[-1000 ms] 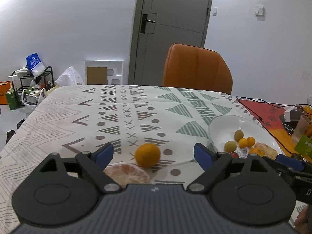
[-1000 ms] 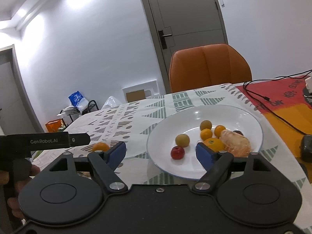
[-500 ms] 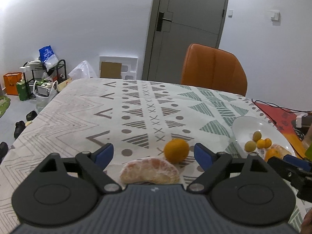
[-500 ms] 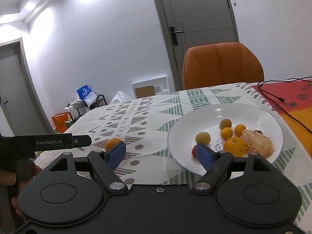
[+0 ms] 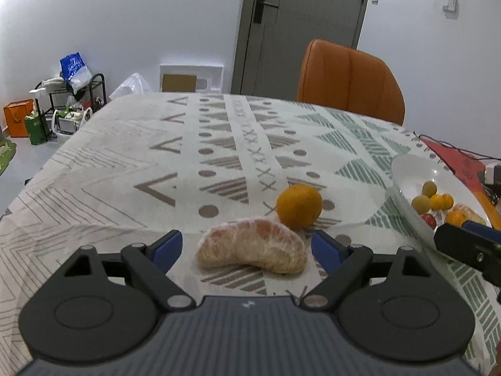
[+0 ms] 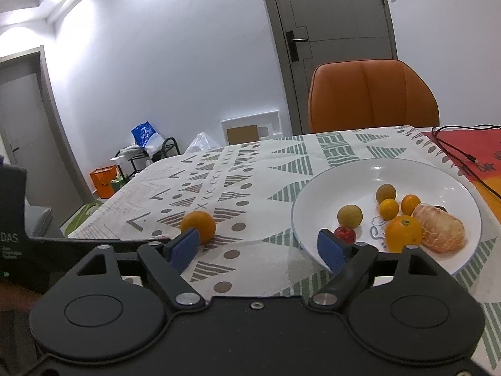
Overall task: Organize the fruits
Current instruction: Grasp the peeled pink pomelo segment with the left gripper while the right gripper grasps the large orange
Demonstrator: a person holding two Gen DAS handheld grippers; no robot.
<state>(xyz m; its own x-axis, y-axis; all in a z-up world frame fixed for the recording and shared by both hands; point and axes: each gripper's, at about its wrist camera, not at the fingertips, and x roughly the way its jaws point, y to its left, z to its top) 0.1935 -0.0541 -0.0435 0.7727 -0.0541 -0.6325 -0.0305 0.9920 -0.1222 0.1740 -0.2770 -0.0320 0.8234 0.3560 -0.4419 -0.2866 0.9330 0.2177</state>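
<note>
We hold our left gripper (image 5: 245, 247) spread wide around the peeled citrus piece (image 5: 252, 246) on the worktop (image 5: 125, 163); our right gripper (image 6: 258, 250) gapes empty beside the plate (image 6: 313, 203).

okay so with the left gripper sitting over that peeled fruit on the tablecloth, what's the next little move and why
Probably ease the left gripper forward and down, then close on the peeled, pale orange citrus piece. Its jaws are open with that piece lying between the blue fingertips, and the piece is still on the patterned tablecloth, outside the white plate that holds the other fruit.
</note>
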